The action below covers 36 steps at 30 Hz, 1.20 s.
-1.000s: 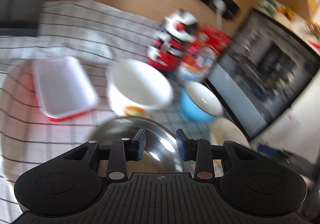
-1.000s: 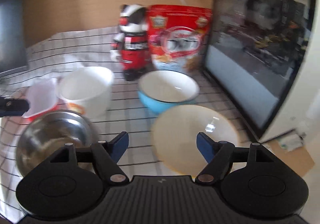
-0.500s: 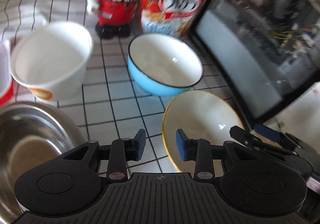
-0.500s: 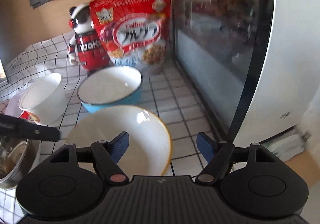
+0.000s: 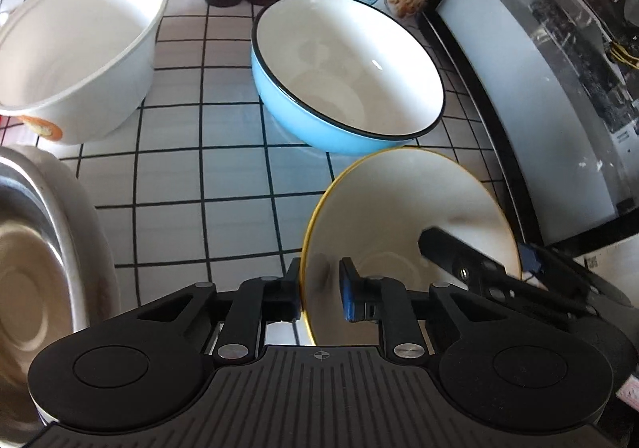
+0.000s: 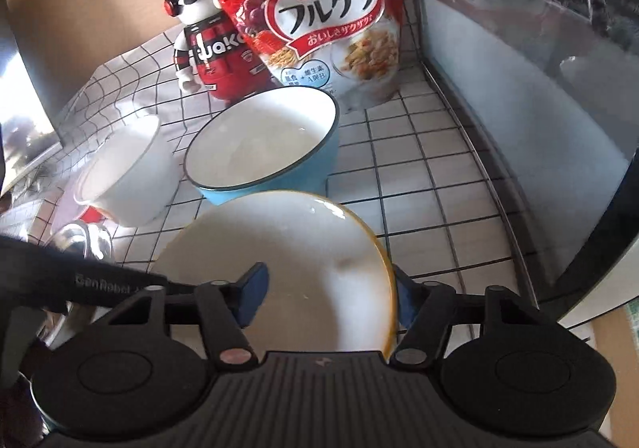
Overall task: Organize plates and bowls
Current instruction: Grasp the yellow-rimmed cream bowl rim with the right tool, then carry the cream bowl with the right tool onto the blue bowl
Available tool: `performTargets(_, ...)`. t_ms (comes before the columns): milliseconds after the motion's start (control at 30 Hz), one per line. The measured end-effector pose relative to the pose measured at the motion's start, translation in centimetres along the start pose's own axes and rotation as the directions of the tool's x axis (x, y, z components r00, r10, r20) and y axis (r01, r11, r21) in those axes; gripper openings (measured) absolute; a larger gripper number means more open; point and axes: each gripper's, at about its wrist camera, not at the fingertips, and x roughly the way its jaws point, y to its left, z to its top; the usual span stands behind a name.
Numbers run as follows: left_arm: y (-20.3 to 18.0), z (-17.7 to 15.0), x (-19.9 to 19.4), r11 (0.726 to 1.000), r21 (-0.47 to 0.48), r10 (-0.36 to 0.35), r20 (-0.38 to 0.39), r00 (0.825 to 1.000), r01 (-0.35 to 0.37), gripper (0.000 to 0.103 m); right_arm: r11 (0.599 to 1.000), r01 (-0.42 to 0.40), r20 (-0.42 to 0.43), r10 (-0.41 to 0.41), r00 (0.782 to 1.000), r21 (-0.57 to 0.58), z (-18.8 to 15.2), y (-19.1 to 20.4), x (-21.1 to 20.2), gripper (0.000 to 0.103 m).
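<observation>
Only the left view shows the steel bowl [image 5: 36,268]. The left tool [image 5: 319,294] and right tool [image 6: 327,298] are both closing, each astride the yellow-rimmed bowl's [image 5: 407,216] rim, pads not yet pressing.

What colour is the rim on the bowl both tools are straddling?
Yellow-orange, a thin line around the cream bowl; clearest in the left wrist view.

A glossy glazed finish is shown by the yellow-rimmed bowl [image 5: 403,208] and by the blue bowl [image 5: 347,68]. A duller, smooth white surface is seen on the white bowl [image 5: 80,48]. The steel bowl [image 5: 36,256] is made of polished metal. The tabletop [image 5: 191,176] is covered by a checked cloth. The cereal bag [image 6: 319,16] is made of shiny plastic film. Matt black plastic is seen on the left hand-held gripper [image 5: 319,296].
</observation>
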Motion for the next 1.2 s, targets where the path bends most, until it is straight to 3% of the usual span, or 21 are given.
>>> performTargets(200,1.1,0.8,-1.4,1.000,0.001,-0.001,0.027,1.000,0.001,0.020,1.000,-0.011,-0.013,0.011,1.000,0.016,0.5,0.8,1.0,0.065)
performTargets(333,2.0,1.4,-1.7,1.000,0.022,0.012,0.027,1.000,-0.012,0.020,0.999,-0.035,-0.015,0.036,0.999,0.027,0.6,2.1,1.9,0.074)
performTargets(567,3.4,1.7,-1.6,0.998,0.030,-0.046,0.020,0.999,0.046,0.019,1.000,-0.020,-0.039,0.020,0.999,0.009,0.9,3.1,2.8,0.074)
performTargets(700,4.4,2.2,-2.8,0.995,0.031,-0.101,0.044,0.994,0.099,0.019,1.000,0.005,0.004,-0.005,1.000,0.025,1.5,3.1,1.3,0.074)
performTargets(900,5.9,4.6,-6.0,0.986,0.041,-0.167,0.145,0.975,0.163,0.019,0.997,0.081,0.070,-0.081,0.994,-0.003,4.7,3.9,-1.8,0.074)
performTargets(1000,6.0,6.7,-6.0,0.978,0.068,-0.204,0.171,0.964,0.195,0.019,0.991,0.116,0.046,-0.114,0.992,-0.061,7.3,4.7,-2.1,0.079)
performTargets(1067,5.7,8.2,-5.4,0.983,0.059,-0.184,0.175,0.967,0.176,0.019,0.989,0.127,0.022,-0.126,0.992,-0.076,8.7,4.9,-1.8,0.080)
performTargets(1200,4.4,10.2,-4.1,0.982,0.057,-0.187,0.183,0.965,0.180,0.020,0.993,0.120,-0.039,-0.120,0.992,-0.003,10.5,3.5,0.2,0.080)
